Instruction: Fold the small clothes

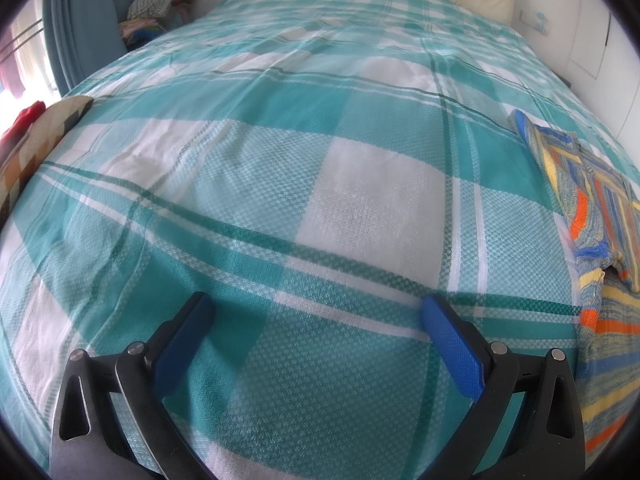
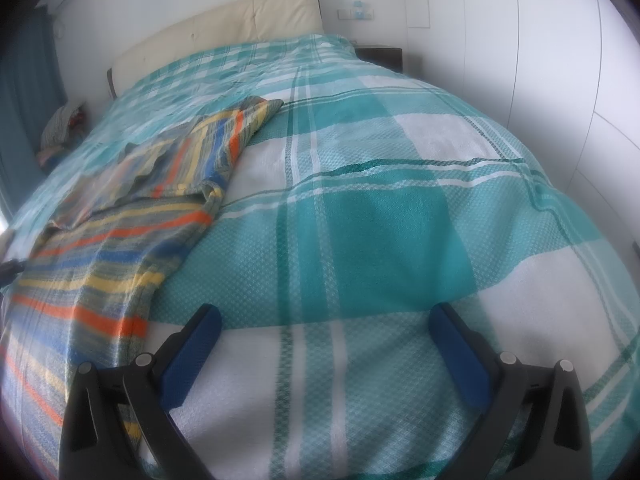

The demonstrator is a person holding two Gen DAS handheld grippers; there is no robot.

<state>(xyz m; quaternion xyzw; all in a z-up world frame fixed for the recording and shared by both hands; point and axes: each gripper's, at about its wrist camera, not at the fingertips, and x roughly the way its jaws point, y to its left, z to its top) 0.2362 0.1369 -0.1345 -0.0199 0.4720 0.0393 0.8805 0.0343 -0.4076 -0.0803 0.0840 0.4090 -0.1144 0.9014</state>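
Left gripper (image 1: 316, 304) spread wide, blue pads (image 1: 452, 344) well apart, nothing between them; poised over bare bedspread (image 1: 248, 184) near the foot edge of the bed. Right gripper (image 2: 324, 316) likewise released, jaws splayed, empty, over a white-and-teal check of the same cover.

Striped garment (image 2: 112, 248), knitted in orange, blue, yellow and grey bands, laid out on the bedspread. Seen at the far right of the left wrist view (image 1: 592, 200), beside and apart from the left gripper's right finger. In the right wrist view, spread from the near left edge of the bed diagonally toward its middle, upper portion folded or rucked over itself, one end (image 2: 260, 112) reaching furthest up the bed. Near hem just beside the right gripper's left finger (image 2: 192, 356); contact not determinable.

Surface: woven teal, pale aqua and white plaid cover, waffle texture, mild creases, running the full length of the bed.

Left bed edge: patterned cushion (image 1: 44, 144) in cream, brown and orange, red fabric (image 1: 24, 118) alongside.

Far end: cream padded headboard (image 2: 224, 24). Pile of mixed clothing (image 1: 160, 8) at the far left corner, against a blue curtain (image 1: 76, 20). Dark bedside unit (image 2: 380, 56) at the far right corner. White walls, wall switch plate (image 2: 358, 12), white wardrobe panels (image 2: 560, 60) along the right side
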